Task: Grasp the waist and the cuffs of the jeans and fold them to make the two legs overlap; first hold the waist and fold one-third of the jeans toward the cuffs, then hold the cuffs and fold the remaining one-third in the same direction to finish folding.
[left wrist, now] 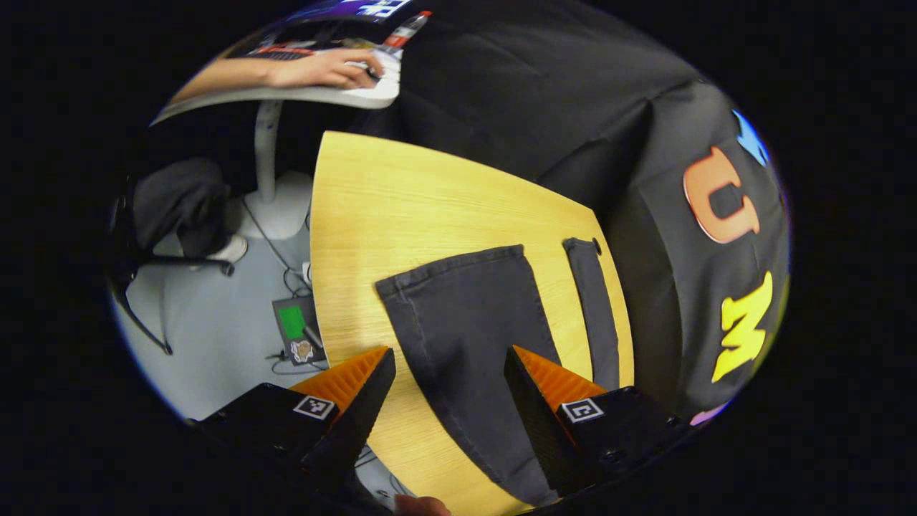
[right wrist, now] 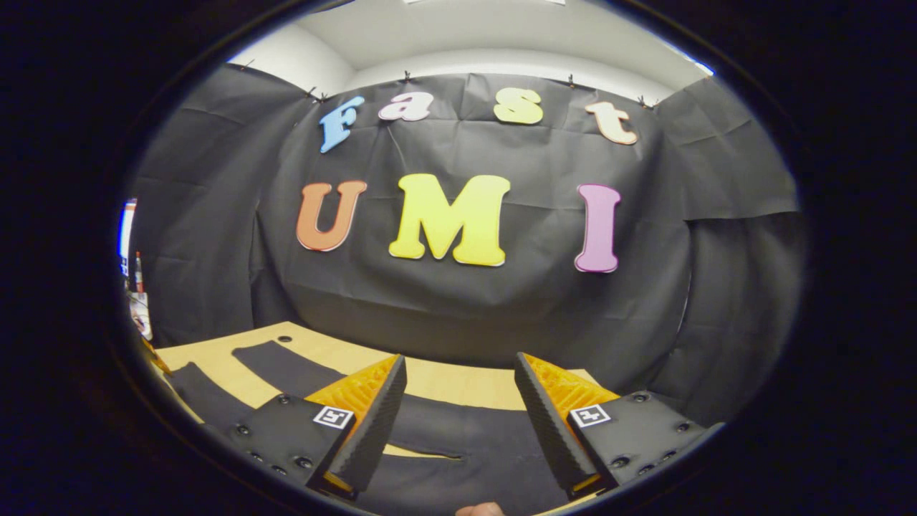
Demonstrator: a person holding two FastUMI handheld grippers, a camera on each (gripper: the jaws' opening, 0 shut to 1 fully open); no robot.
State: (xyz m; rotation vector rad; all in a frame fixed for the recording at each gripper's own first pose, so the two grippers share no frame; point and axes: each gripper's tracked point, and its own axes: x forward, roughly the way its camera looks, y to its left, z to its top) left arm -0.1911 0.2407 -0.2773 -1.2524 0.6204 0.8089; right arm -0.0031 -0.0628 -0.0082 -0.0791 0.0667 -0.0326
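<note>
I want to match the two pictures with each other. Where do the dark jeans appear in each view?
Left gripper view: the jeans lie on the wooden table, one leg running between the open fingers, the other leg toward the right.
Right gripper view: the jeans lie low, behind the open fingers, with a leg reaching left.
Shared landmark: the wooden table.

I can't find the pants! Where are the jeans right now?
The dark jeans lie spread flat on the yellow wooden table, legs apart, just ahead of the open left gripper; the right gripper hovers open above them.
</note>
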